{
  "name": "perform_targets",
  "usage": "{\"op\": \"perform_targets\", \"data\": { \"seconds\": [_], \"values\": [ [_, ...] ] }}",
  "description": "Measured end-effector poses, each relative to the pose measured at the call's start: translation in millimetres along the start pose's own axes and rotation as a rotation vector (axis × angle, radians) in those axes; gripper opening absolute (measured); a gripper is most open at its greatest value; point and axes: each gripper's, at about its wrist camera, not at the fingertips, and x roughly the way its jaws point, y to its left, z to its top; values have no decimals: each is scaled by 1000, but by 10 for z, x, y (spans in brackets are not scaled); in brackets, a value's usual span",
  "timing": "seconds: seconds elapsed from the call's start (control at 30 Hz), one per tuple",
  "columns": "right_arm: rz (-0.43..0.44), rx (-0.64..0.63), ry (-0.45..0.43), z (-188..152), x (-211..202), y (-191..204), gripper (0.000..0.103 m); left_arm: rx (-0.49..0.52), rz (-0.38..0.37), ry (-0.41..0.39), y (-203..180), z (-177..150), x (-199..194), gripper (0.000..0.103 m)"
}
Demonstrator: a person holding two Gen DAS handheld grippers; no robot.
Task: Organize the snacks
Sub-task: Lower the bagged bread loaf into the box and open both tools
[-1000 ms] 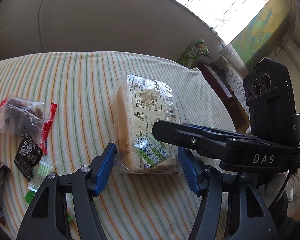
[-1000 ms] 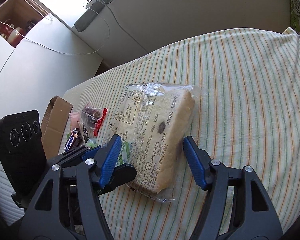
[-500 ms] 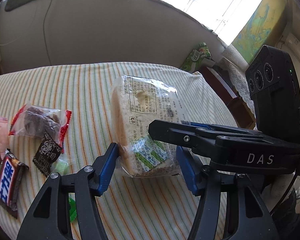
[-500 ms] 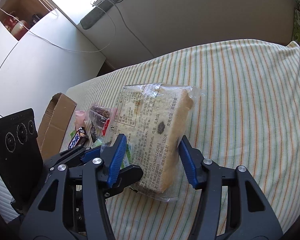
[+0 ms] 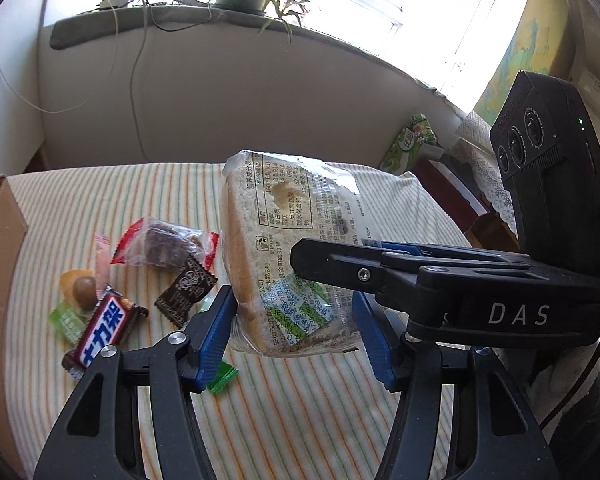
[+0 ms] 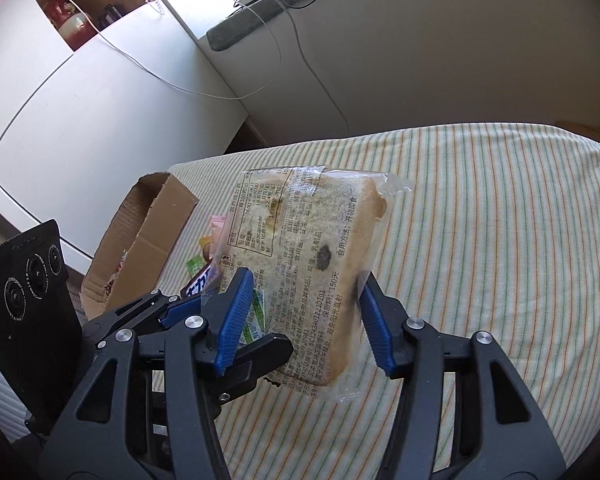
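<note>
the bread packet (image 5: 288, 256) hangs lifted above the striped worktop (image 5: 308, 400), at the centre of both views. the left gripper (image 5: 296, 332) has its blue fingers (image 5: 216, 332) clamped on the packet's lower end, and the right gripper (image 6: 304, 320) grips the same packet from the sides. at 9 o'clock of the bread lie a chocolate bar (image 5: 104, 328), a red-edged snack bag (image 5: 164, 242) and small candies (image 5: 80, 288). a cardboard box (image 6: 140, 240) sits at the far 9 o'clock edge.
</note>
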Motion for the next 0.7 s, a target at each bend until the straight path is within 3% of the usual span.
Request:
{"op": "perform_targets", "data": {
  "seconds": [0.4,0.7],
  "values": [
    [32,-94,-1,79,111,560,56,-58,59,-86,353,-67,-472,59],
    [75,-189,6,240,331,1199,56,-107,124,-156,733,-89,-882,59]
  ]
}}
